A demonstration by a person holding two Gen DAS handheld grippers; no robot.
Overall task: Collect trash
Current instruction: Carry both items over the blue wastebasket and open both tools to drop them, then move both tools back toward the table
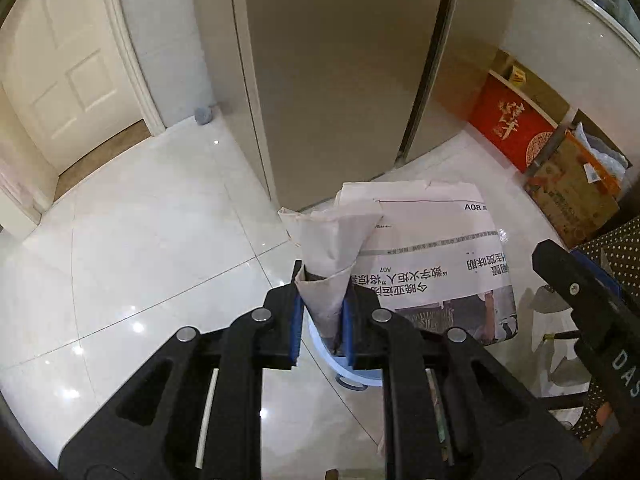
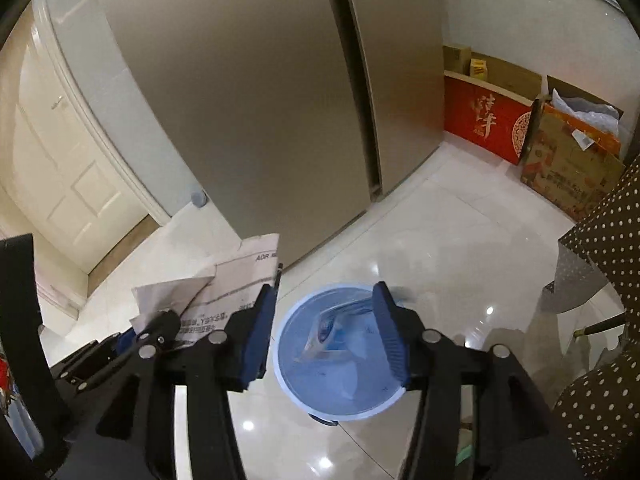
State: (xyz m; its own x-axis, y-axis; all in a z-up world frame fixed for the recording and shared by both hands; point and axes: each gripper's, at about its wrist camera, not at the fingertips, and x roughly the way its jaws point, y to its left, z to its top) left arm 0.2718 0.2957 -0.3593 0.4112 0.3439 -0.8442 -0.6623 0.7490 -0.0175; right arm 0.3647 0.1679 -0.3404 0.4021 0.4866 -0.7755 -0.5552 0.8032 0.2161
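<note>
1. White panelled door stands at ten o'clock in the left wrist view, closed, with a small grey doorstop on the floor to its right.
2. Left gripper has its blue pads clenched on a folded newspaper; a rolled corner stands up between the pads and the rest of the sheet spreads toward two o'clock.
3. Tall beige cabinet doors fill twelve o'clock in both views.
4. Blue waste bin sits on the glossy white tiled floor, directly under the right gripper. Its jaws stand apart with nothing between the pads. A clear plastic wrapper shows inside the bin; whether it has landed I cannot tell.
5. In the left wrist view only the bin's rim peeks out below the newspaper, at six o'clock.
6. Red gift box and printed cardboard cartons lean against the wall at two o'clock.
7. Dotted brown fabric hangs at three o'clock.
</note>
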